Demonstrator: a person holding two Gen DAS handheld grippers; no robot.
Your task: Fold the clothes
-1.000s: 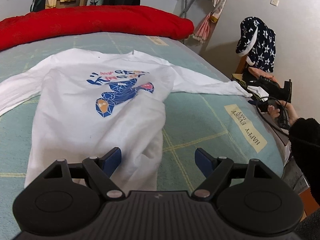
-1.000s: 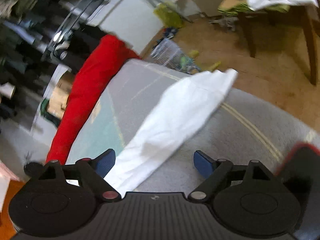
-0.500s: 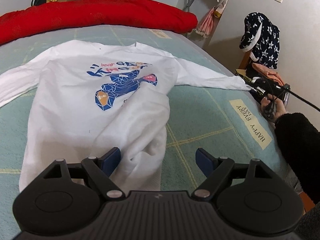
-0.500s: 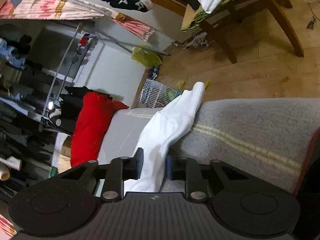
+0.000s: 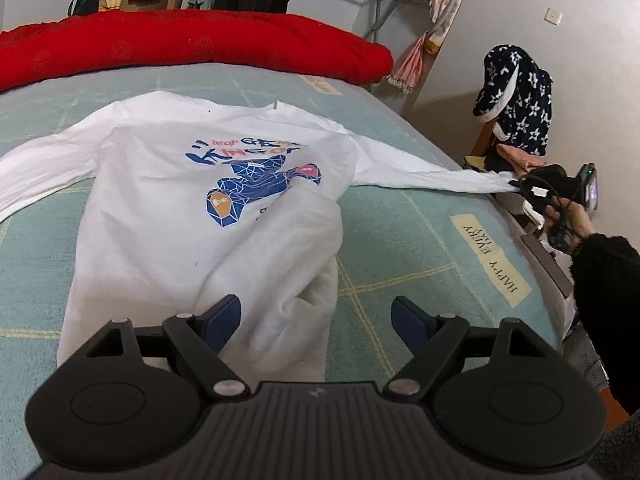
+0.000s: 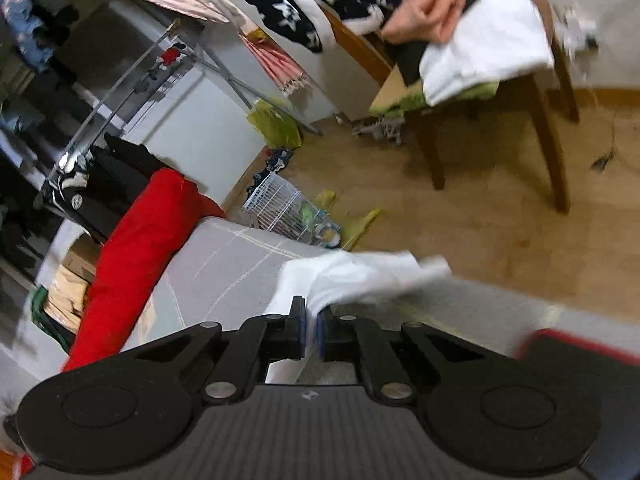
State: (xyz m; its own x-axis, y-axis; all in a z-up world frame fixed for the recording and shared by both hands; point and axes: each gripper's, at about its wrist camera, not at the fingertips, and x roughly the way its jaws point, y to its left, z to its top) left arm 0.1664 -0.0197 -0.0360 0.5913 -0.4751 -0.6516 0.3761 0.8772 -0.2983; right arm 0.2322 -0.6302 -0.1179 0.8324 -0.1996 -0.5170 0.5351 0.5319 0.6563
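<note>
A white long-sleeved shirt (image 5: 192,200) with a blue bear print lies face up on the bed, its hem crumpled at the near right. My left gripper (image 5: 318,318) is open and empty, just above that hem. The shirt's right sleeve (image 5: 432,178) stretches to the bed's right edge, where my right gripper (image 5: 520,188) holds its cuff. In the right wrist view my right gripper (image 6: 311,326) is shut on the sleeve (image 6: 360,276), which bunches beyond the jaws. The left sleeve (image 5: 36,172) lies out to the left.
A red duvet (image 5: 180,48) lies rolled along the bed's far end. The light green bedspread (image 5: 420,248) carries a text label. A wooden chair (image 6: 500,120) piled with clothes stands beside the bed on the wood floor. A wire basket (image 6: 280,212) sits by the bed corner.
My right gripper has closed on the sleeve's cuff and pulled it outward, so the sleeve is now taut. My left gripper has stayed open near the hem.
</note>
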